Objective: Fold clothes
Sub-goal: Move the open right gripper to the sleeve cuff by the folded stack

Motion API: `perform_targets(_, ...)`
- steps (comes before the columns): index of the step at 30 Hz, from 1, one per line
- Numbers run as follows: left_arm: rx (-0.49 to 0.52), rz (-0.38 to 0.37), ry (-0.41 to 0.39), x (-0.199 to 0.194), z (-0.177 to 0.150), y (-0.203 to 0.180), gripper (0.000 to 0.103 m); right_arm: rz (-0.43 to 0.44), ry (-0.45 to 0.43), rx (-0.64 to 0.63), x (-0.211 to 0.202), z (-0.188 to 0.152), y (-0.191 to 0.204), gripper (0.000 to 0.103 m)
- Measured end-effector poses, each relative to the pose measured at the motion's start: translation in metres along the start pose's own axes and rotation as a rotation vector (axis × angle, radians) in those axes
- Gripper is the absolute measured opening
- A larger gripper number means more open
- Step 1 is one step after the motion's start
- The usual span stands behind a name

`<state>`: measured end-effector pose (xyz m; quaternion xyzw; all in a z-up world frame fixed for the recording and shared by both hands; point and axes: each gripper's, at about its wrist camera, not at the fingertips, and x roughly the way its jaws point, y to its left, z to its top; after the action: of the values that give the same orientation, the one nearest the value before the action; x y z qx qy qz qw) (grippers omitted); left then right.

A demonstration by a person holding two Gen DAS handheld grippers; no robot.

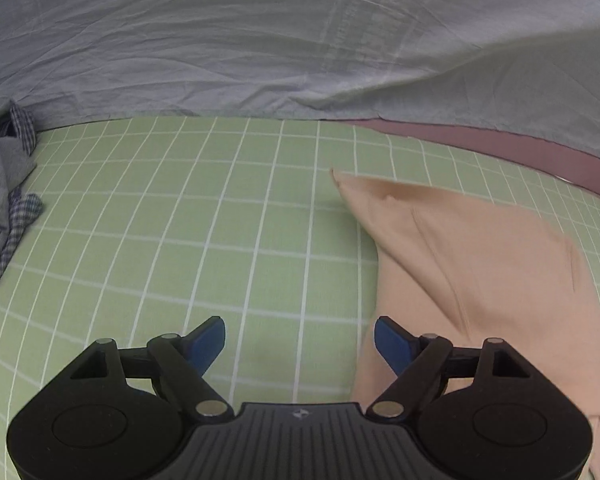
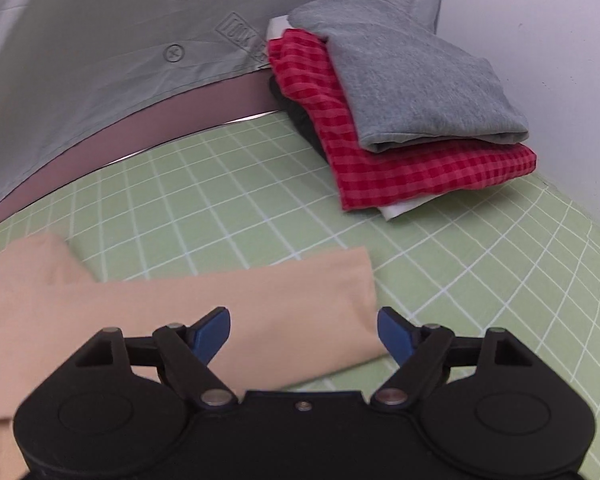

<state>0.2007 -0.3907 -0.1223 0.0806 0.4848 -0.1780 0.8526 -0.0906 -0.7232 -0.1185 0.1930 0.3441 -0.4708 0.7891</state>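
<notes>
A peach garment (image 1: 480,264) lies on the green checked sheet (image 1: 180,240), to the right in the left wrist view. My left gripper (image 1: 300,340) hangs open over bare sheet, its right finger just over the garment's left edge, nothing between the blue pads. In the right wrist view a peach garment (image 2: 180,312) stretches across the lower left, one long folded part ending near the middle. My right gripper (image 2: 304,332) stands open above that end, its pads apart from the cloth.
A stack of folded clothes, grey (image 2: 412,76) on red checked (image 2: 400,164), sits at the back right by the wall. A heap of grey and blue-checked clothes (image 1: 4,204) lies at the left edge. A pale quilt (image 1: 260,52) borders the far side.
</notes>
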Motion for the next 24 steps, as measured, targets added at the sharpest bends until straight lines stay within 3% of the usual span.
perform_targets(8,0.069,-0.015,0.002,0.045,0.022,-0.021,0.083,0.003,0.038,0.025,0.041,0.014,-0.012,0.083)
perform_targets(11,0.071,-0.022,-0.01,0.05,0.023,-0.025,0.083,0.028,0.047,0.06,0.047,0.015,-0.015,0.088)
perform_targets(18,0.029,-0.045,-0.05,0.054,0.03,-0.023,0.084,0.038,0.042,0.049,0.045,0.015,-0.014,0.088)
perform_targets(22,0.027,-0.07,-0.067,0.057,0.034,-0.031,0.084,0.052,0.041,0.04,0.043,0.015,-0.015,0.077)
perform_targets(24,0.076,-0.05,-0.067,0.061,0.032,-0.04,0.085,0.052,0.036,0.038,0.042,0.015,-0.017,0.066)
